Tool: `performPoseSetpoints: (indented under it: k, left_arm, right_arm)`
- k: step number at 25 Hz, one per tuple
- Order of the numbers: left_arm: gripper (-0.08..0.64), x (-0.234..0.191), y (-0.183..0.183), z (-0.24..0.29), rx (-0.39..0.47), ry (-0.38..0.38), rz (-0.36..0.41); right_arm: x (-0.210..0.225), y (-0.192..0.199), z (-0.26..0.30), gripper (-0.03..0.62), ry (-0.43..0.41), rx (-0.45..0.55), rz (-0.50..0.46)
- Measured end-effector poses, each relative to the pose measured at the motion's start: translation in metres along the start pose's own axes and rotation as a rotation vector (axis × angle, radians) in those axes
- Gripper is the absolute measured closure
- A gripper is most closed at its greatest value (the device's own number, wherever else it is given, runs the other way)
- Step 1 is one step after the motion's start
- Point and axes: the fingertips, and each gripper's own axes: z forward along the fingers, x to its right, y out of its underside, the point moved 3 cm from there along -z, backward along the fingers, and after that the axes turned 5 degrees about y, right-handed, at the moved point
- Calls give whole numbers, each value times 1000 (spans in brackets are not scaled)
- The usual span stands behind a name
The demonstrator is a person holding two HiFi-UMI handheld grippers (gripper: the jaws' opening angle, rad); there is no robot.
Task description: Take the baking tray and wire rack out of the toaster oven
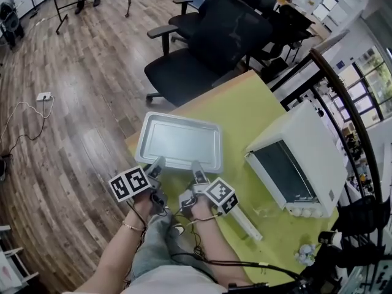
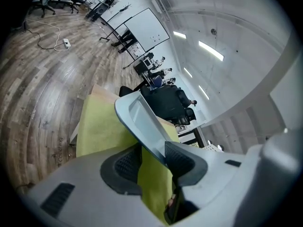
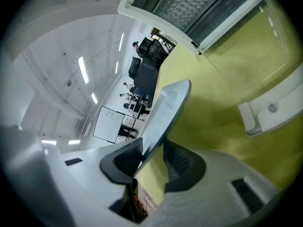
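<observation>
The silver baking tray [image 1: 177, 141] is empty and lies flat over the left part of the yellow-green table [image 1: 245, 106]. My left gripper [image 1: 158, 163] is shut on the left of its near rim, and my right gripper [image 1: 197, 167] is shut on the right of that rim. In the left gripper view the tray [image 2: 142, 122] runs away from the left gripper [image 2: 152, 160], its rim between the dark pads. In the right gripper view the tray [image 3: 165, 112] likewise sits in the right gripper [image 3: 152, 157]. The white toaster oven [image 1: 300, 158] stands to the right. No wire rack shows clearly.
The oven's glass door hangs open toward me with its white handle [image 1: 245, 222] near my right gripper; the handle [image 3: 265, 112] also shows in the right gripper view. Black office chairs [image 1: 208, 48] stand behind the table. A wooden floor [image 1: 73, 103] lies left.
</observation>
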Motion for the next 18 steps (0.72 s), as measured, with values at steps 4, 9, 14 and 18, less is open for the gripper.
performPoseSetpoints:
  k: [4, 9, 14, 18]
  left_arm:
    - [414, -8, -5, 7, -6, -7, -14]
    - [414, -17, -2, 13, -15, -25, -24]
    - [416, -22, -2, 15, -27, -41, -13]
    - [414, -23, -1, 15, -49, -63, -5]
  right_arm:
    - [1, 1, 11, 460, 14, -8, 4]
    - [11, 3, 18, 459, 33, -24, 16]
    - [16, 5, 22, 459, 48, -33, 16]
    - [17, 7, 23, 456, 60, -33, 6]
